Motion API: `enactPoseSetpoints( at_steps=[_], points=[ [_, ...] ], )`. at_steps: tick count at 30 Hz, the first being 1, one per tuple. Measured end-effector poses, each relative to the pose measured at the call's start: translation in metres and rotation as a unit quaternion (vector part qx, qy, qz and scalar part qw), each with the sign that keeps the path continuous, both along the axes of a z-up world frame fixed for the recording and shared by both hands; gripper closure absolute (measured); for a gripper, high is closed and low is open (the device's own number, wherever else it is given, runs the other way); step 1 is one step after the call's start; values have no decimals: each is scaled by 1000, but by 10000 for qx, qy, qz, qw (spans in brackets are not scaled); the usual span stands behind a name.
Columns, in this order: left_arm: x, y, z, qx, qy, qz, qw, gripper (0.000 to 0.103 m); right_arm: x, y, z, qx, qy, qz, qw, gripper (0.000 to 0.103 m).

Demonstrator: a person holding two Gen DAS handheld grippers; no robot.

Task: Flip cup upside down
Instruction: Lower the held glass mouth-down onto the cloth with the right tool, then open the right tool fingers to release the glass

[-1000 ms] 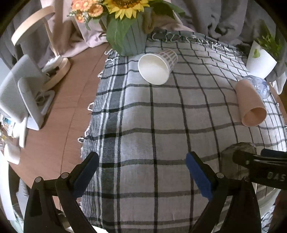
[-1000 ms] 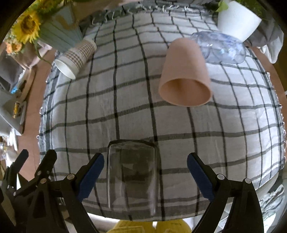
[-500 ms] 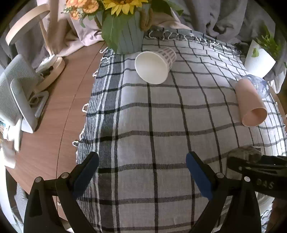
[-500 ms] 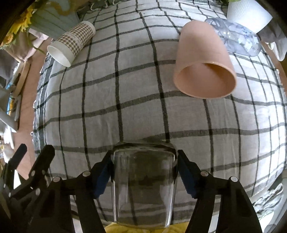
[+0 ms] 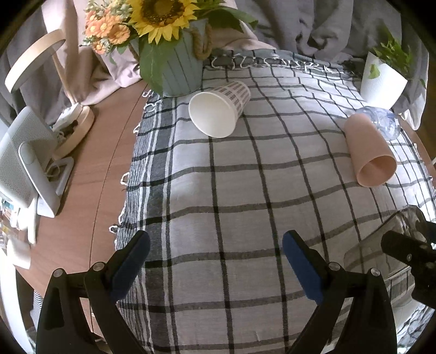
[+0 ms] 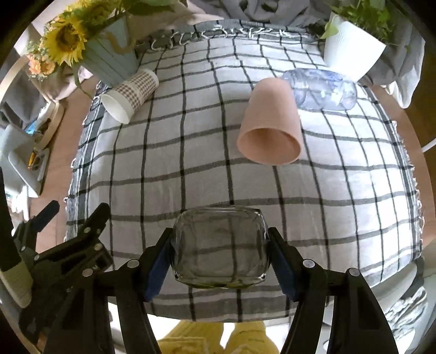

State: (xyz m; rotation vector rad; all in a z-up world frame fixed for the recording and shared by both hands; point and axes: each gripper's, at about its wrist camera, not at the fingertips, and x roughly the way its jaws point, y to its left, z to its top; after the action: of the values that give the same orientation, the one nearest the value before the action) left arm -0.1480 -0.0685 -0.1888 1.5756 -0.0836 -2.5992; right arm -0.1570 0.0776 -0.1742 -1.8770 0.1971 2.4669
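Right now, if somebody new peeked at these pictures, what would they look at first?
Probably the clear glass cup, squeezed between the blue pads of the right hand-held gripper at the near edge of the checked cloth. Next comes the big sunflower bouquet in its blue pot at the far left corner. A pink cup and a paper cup lie on their sides on the cloth.

No readable text showing anywhere.

Looking over the paper cup (image 5: 218, 110), pink cup (image 6: 269, 128), clear bottle (image 6: 321, 88), white planter (image 6: 351, 51) and gripper bodies in both views: finding only a checked pattern on the paper cup, with no letters, numbers, brand marks or signs coming through legibly.
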Motion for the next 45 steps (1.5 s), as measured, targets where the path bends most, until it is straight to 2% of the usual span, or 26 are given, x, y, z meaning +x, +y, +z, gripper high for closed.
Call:
enactPoseSetpoints(
  at_steps=[5,15,20,29,31,32,33,38,45],
  points=[
    [0,1,3,-23,74,41,10000,4,-1,3,-1,100,100,-81,9999,37],
    [-6,0,2,150,136,256,9995,4,-11,6,1,289,627,-176,9975,37],
    [-7,2,0,144,144,290,9994,4,-15,7,-13,266,550,-183,9980,37],
    [1,14,0,19,107,226,9997,4,-2,2,-15,361,636,43,9973,36],
    [3,14,1,0,101,240,9997,4,-1,2,-15,336,627,94,9974,33],
    [5,14,2,-3,106,259,9996,4,0,2,-14,310,638,127,9974,25],
    [7,14,3,-9,127,281,9995,4,2,1,-12,310,695,158,9970,21],
    [19,17,19,-31,305,397,9987,4,17,2,10,418,1028,202,9936,20],
    [52,36,58,-23,667,415,9969,3,57,18,60,370,1546,177,9871,19]
  ],
)
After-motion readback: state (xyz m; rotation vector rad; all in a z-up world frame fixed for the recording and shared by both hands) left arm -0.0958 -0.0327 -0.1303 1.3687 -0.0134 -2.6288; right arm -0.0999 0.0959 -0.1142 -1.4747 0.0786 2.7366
